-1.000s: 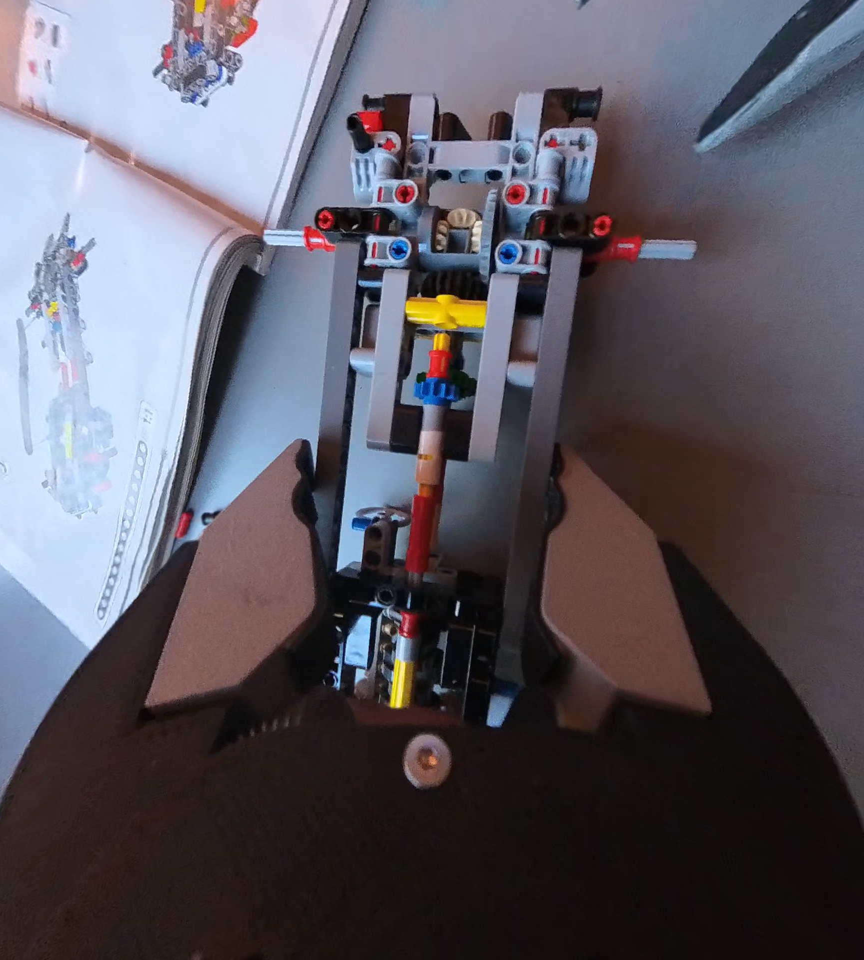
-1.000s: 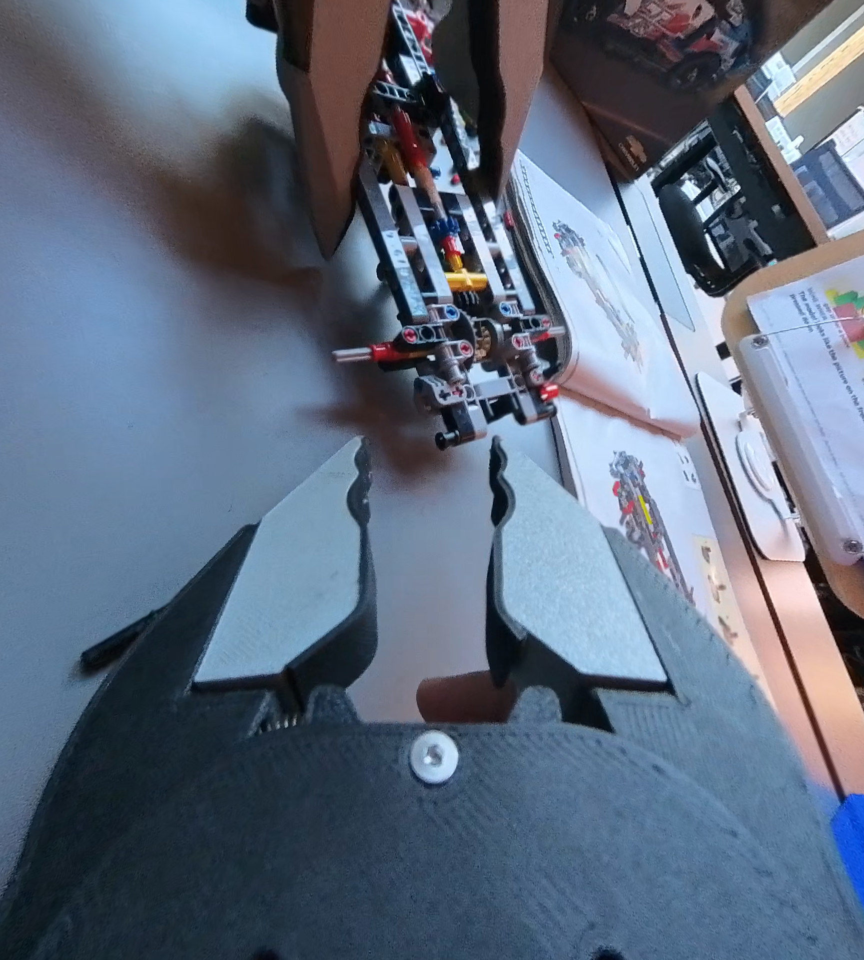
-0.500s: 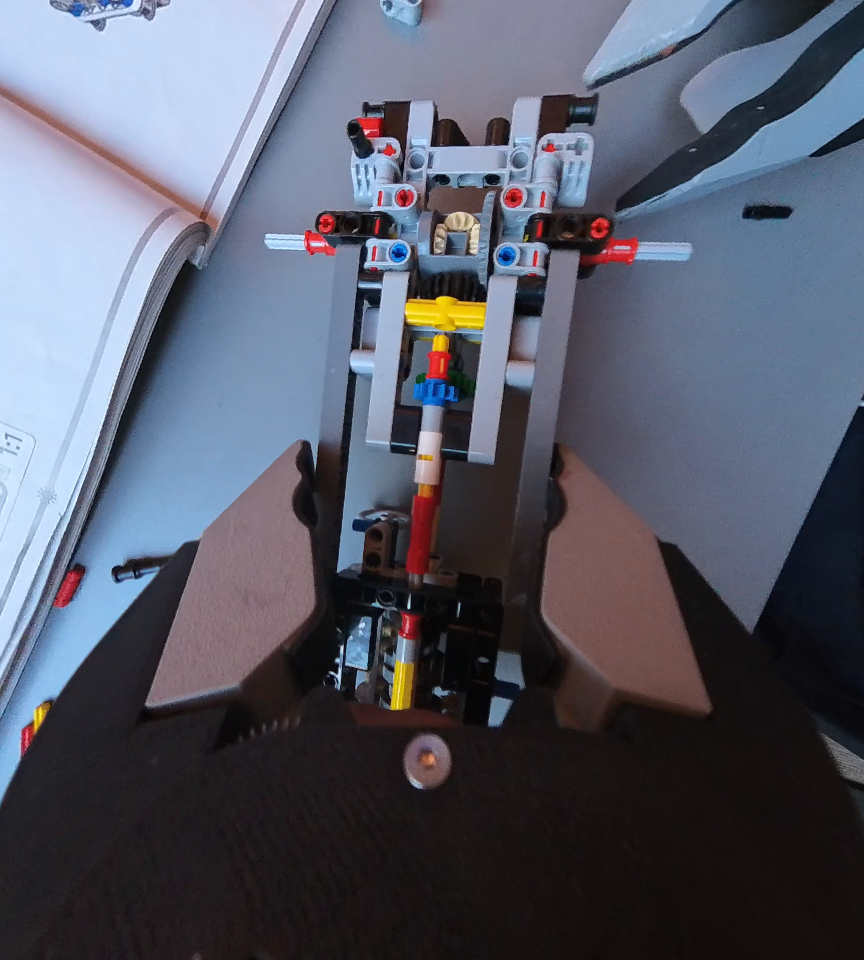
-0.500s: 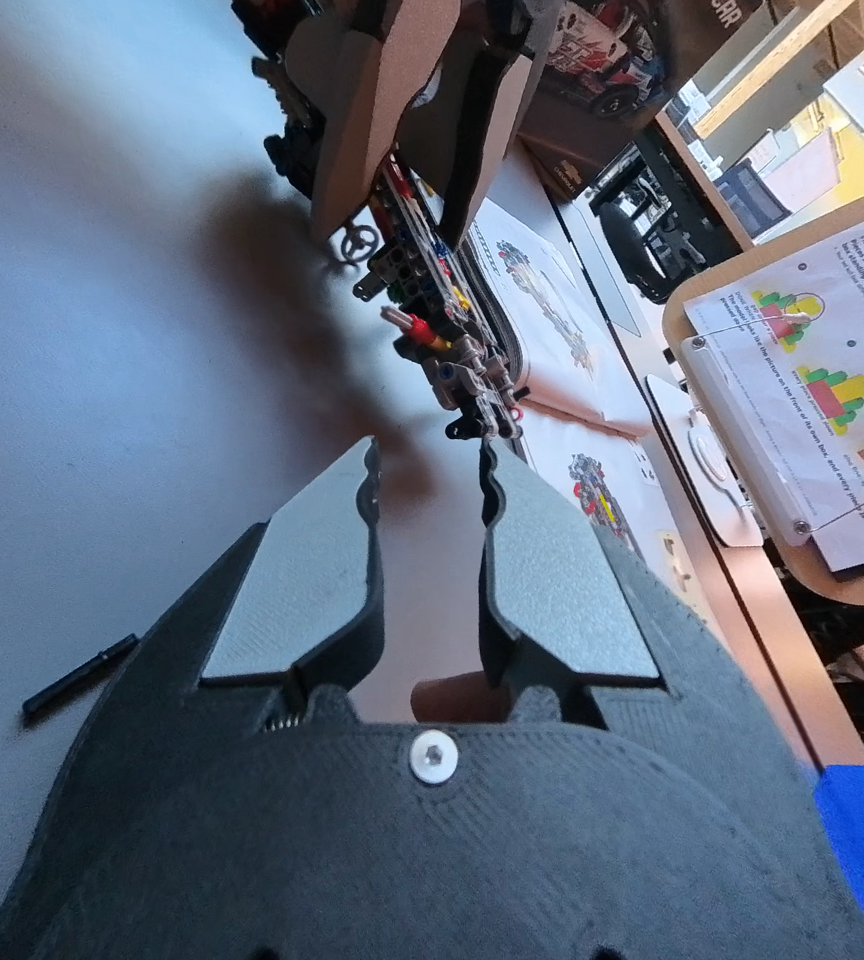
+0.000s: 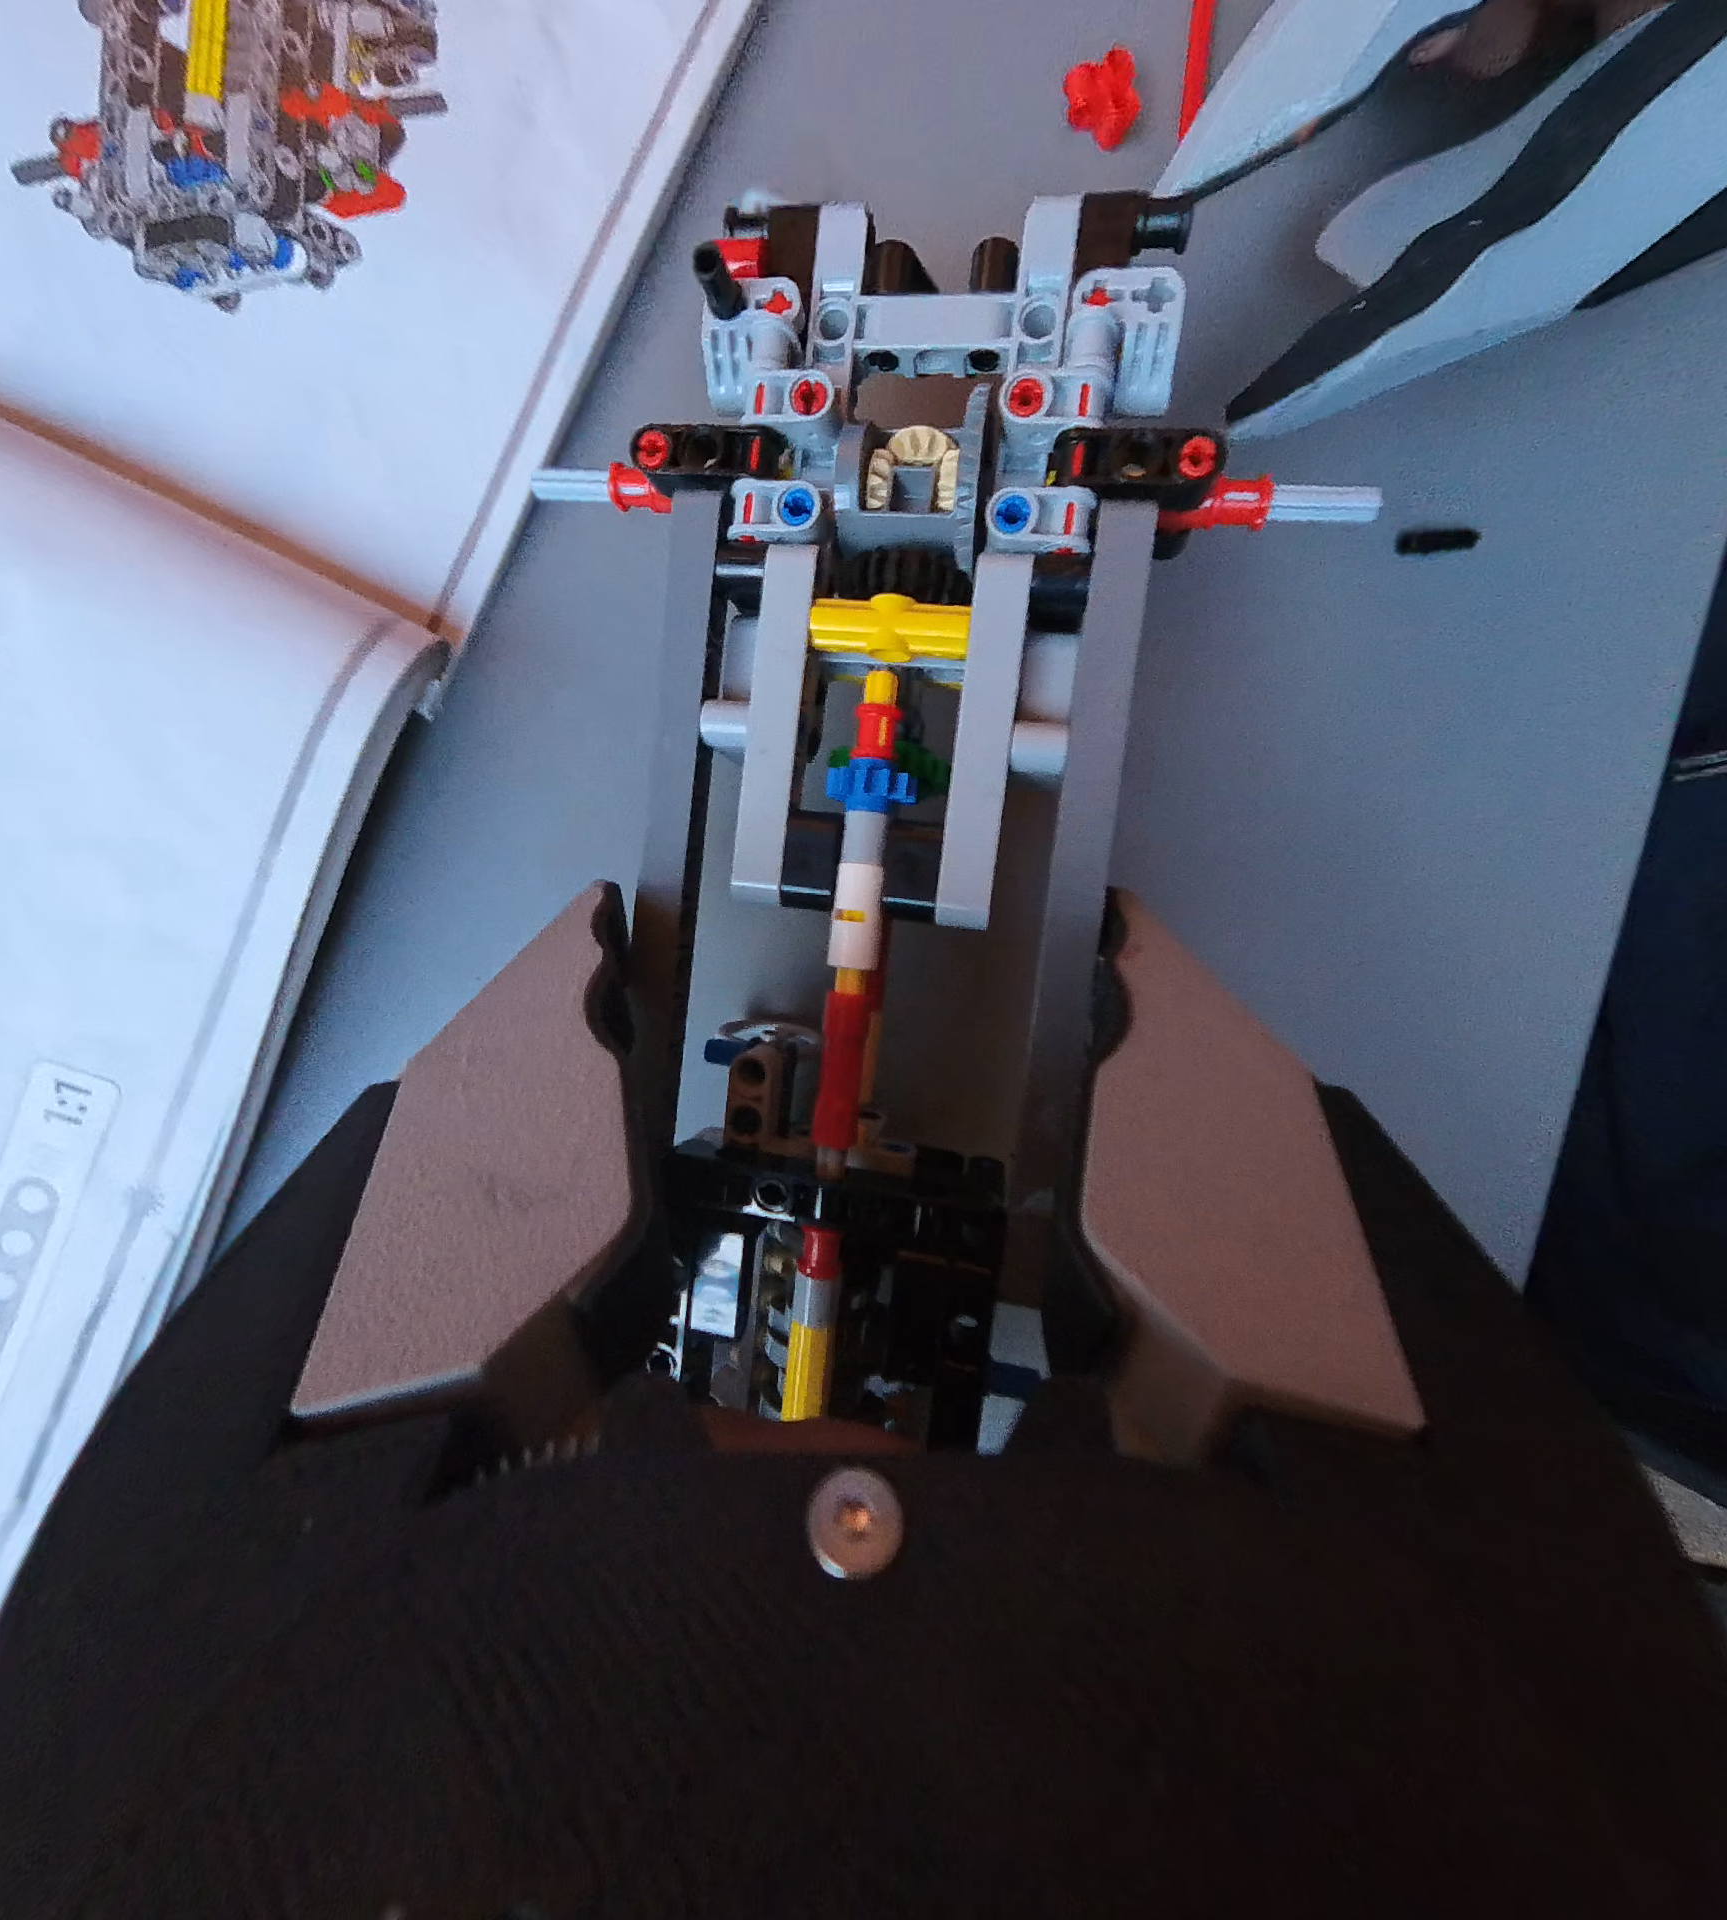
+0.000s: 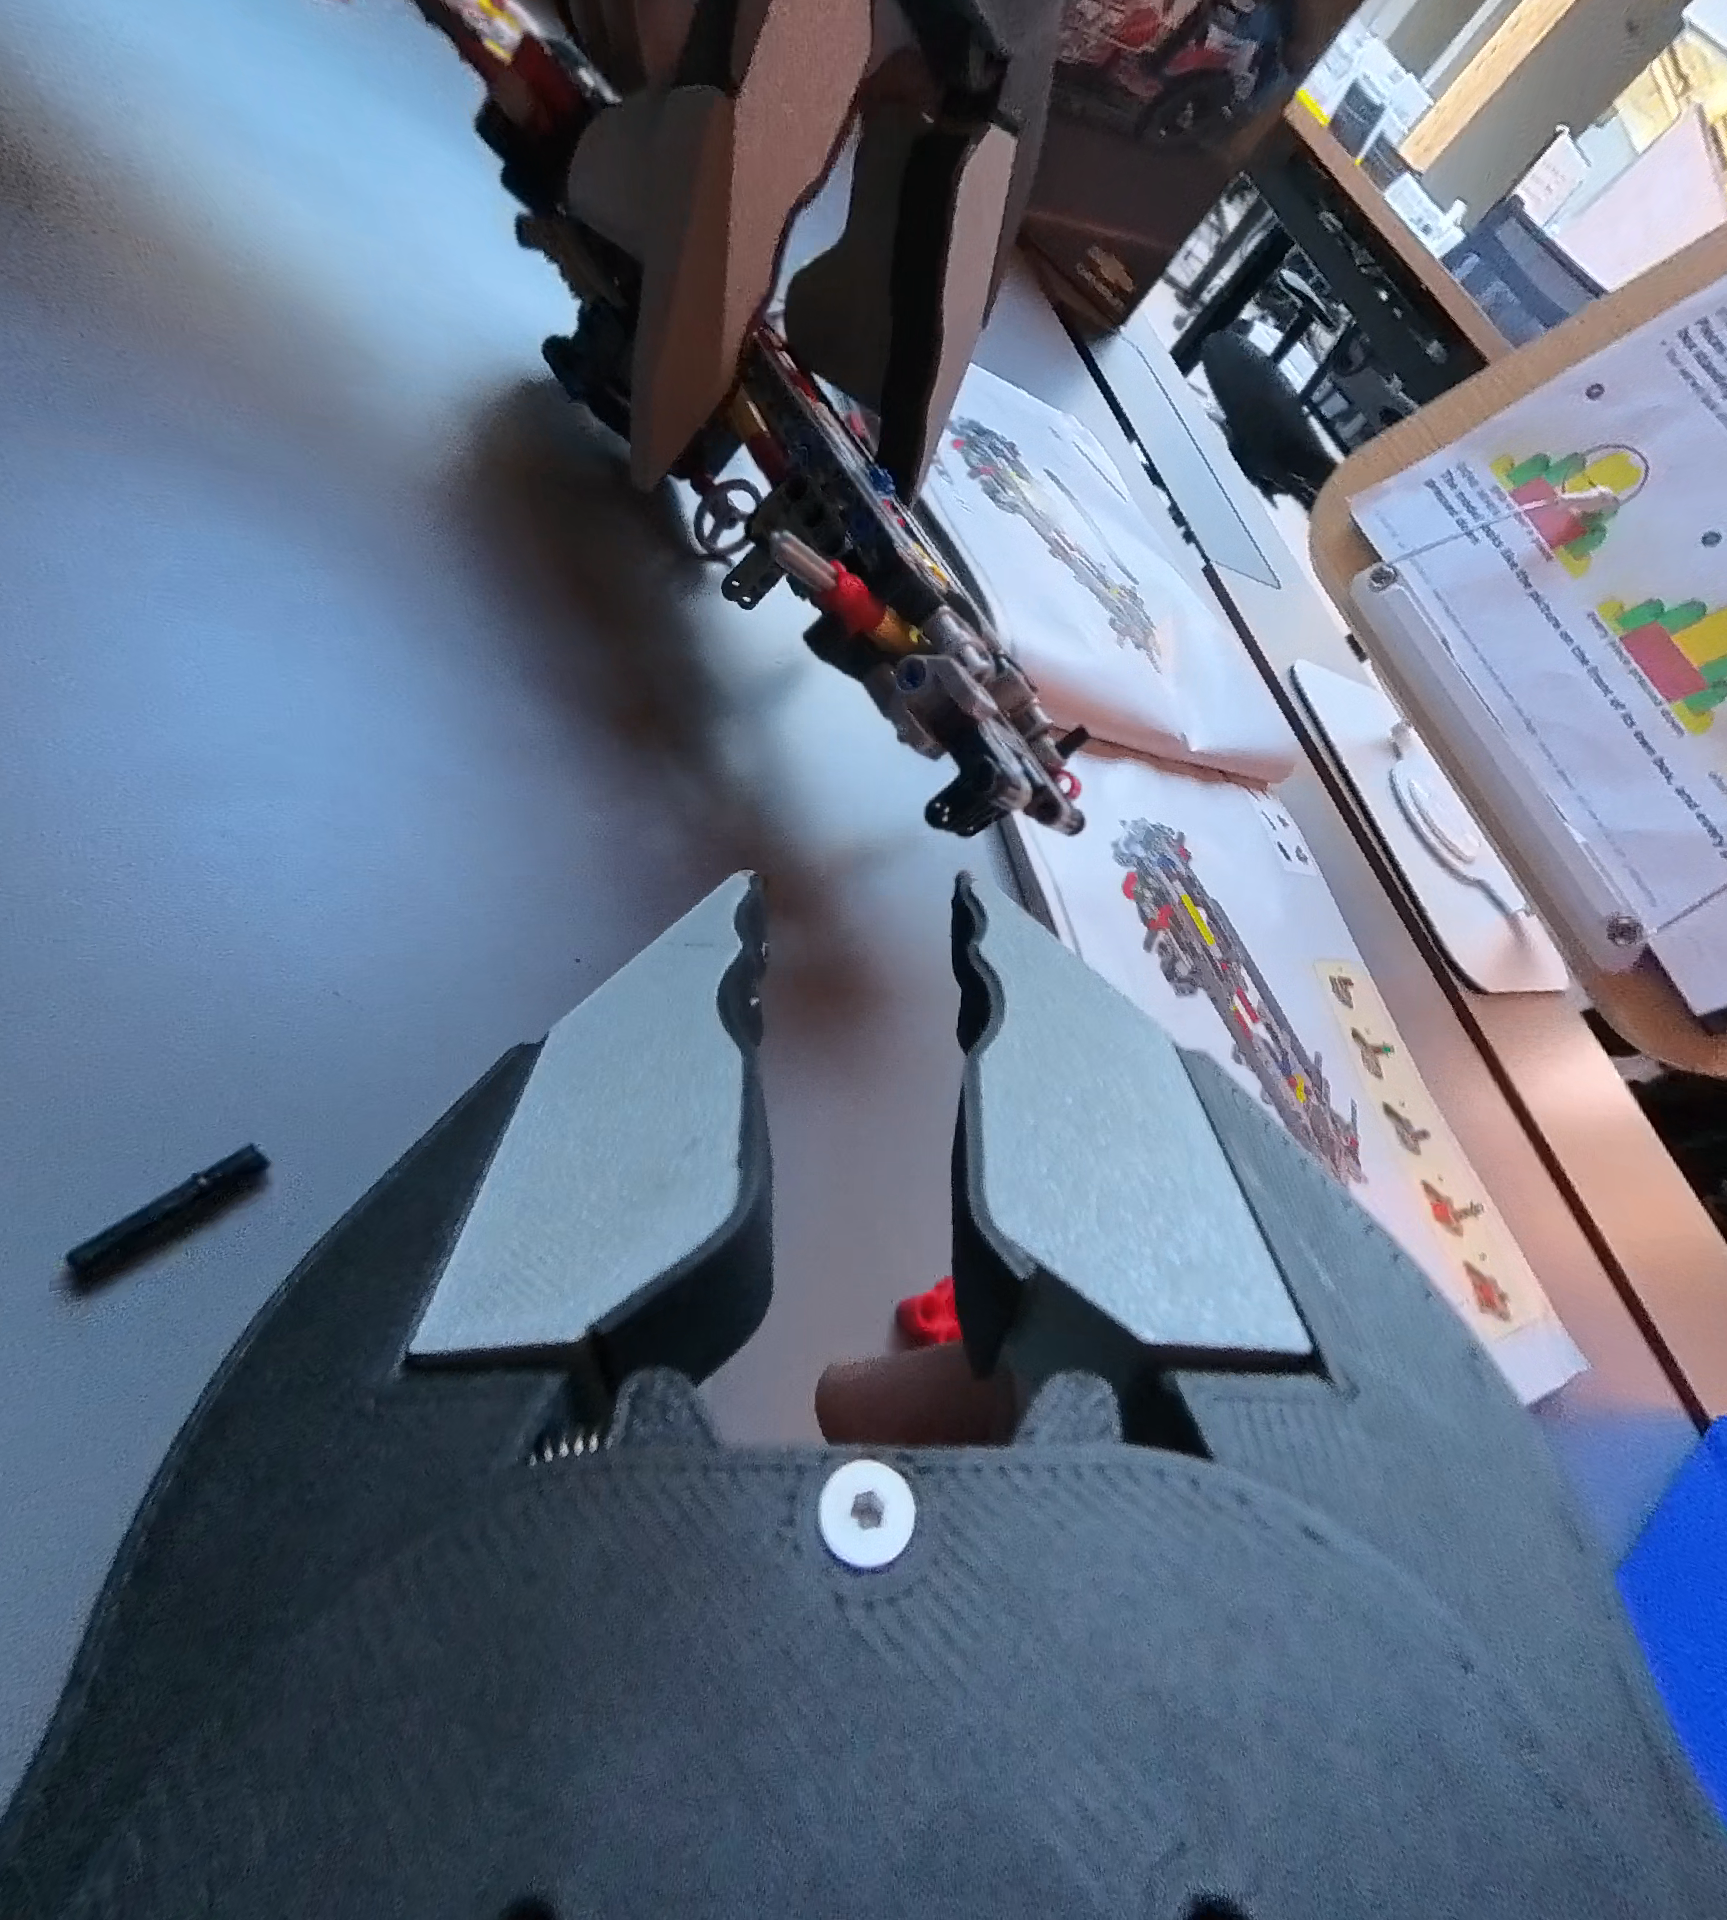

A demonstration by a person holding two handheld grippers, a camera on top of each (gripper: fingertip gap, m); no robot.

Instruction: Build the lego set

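brick-built chassis point(image 5: 900, 644): long axis runs straight ahead between the left gripper point(image 5: 859, 935) jaws, axle end farthest away, lifted clear of the grey surface point(image 5: 1410, 883). jaws clamped on its side beams. right gripper point(image 6: 857, 935): jaws partly apart, bare, near the chassis tip.

Vs a sec ago: the brick chassis point(image 5: 890, 727), clamped in the left gripper point(image 5: 859, 966), now hangs tilted, nose-down, off the grey table point(image 6: 215, 623); before, it lay flatter. The instruction booklet point(image 5: 163, 623) sits further left/lower rel. to chassis. Red connector piece point(image 5: 1103, 94) now in view beyond chassis nose. Right gripper point(image 6: 857, 935) is nearer the chassis nose, jaws narrower.
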